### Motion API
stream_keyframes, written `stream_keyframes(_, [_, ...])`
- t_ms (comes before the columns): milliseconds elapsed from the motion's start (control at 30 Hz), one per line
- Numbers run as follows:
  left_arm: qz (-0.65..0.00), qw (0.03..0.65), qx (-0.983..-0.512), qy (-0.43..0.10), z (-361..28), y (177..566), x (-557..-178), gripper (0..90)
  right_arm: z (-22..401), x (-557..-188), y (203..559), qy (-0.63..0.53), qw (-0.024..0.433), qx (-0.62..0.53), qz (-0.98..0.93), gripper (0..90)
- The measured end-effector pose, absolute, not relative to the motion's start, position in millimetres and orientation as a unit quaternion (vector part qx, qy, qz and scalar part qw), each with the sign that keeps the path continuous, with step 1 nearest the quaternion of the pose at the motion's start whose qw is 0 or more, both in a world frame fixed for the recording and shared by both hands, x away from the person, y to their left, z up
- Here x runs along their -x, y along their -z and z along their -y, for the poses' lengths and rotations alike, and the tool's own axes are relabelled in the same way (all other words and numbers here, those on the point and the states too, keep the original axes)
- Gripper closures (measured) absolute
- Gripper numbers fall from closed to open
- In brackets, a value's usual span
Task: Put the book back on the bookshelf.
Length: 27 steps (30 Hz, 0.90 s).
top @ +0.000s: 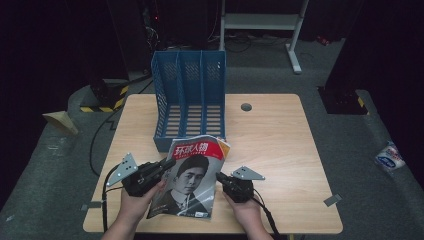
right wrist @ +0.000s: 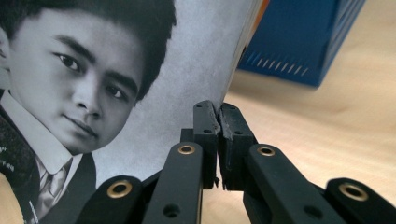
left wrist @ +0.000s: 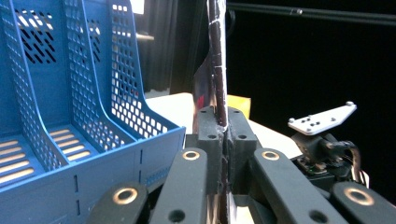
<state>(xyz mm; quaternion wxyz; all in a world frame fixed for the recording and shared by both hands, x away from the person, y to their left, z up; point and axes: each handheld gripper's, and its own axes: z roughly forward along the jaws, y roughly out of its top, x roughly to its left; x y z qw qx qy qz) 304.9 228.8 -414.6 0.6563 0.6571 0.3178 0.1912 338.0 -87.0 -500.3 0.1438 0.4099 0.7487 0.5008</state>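
We hold a magazine (top: 190,177) between our two grippers, above the near part of the worktop (top: 280,150). The left gripper (top: 167,163) has its jaws closed on the left edge of the magazine; in the left gripper view this edge stands upright between the jaws. The right gripper (top: 220,176) has its jaws closed on the right edge, and the cover with a portrait lies to the left of these jaws. A blue file rack (top: 190,97) with three compartments stands just beyond both pairs of jaws, behind the magazine's top edge.
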Motion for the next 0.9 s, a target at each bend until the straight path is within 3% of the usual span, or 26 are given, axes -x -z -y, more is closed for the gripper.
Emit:
stream_keyframes(233, [-0.314,0.656,-0.654,-0.205,-232.4,413.5,-304.4,86.6,90.2,-332.1,474.9,-0.505,0.239,-0.391,-0.732,87.4])
stream_keyframes(467, [-0.311,0.646,-0.669,-0.199,-232.1,415.8,-306.4,86.4,94.8,-333.2,456.9,-0.528,0.284,-0.386,-0.702,90.0])
stream_keyframes(900, [-0.276,0.61,-0.707,-0.226,-217.2,414.4,-299.4,86.7,95.8,-335.9,446.6,-0.531,0.29,-0.389,-0.694,89.9])
